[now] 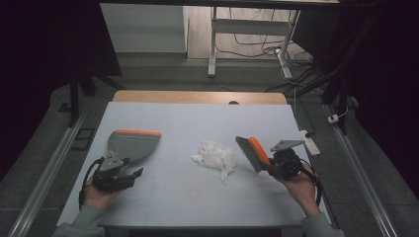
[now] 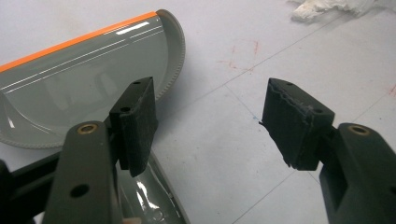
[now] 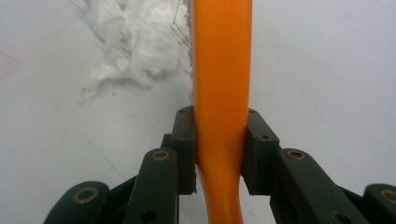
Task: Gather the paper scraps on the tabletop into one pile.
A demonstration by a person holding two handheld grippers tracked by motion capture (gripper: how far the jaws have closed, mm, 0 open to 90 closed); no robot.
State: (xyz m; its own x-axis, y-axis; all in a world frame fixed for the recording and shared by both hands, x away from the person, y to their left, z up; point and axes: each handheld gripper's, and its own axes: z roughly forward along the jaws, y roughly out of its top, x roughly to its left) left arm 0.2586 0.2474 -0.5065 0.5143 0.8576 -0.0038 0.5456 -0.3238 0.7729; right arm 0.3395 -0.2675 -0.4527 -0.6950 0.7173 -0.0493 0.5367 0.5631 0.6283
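In the high view my right gripper (image 1: 271, 167) sits at the right of the table (image 1: 173, 197), and I have its jaws clamped on the orange handle of a hand brush (image 1: 253, 153). The brush slants up and to the left, its dark bristles facing a crumpled wad of white tissue (image 1: 215, 156) just beside it at the centre of the frame. In the right gripper view the handle (image 3: 222, 84) rises straight up between the two pads, with the tissue (image 3: 128, 49) in the upper left.

My left gripper (image 1: 129, 176) rests at the lower left with its jaws spread apart and nothing between them. The grey dustpan (image 1: 132, 144) with an orange lip lies just above it; in the left gripper view the dustpan (image 2: 88, 79) fills the upper left, behind my left pad.
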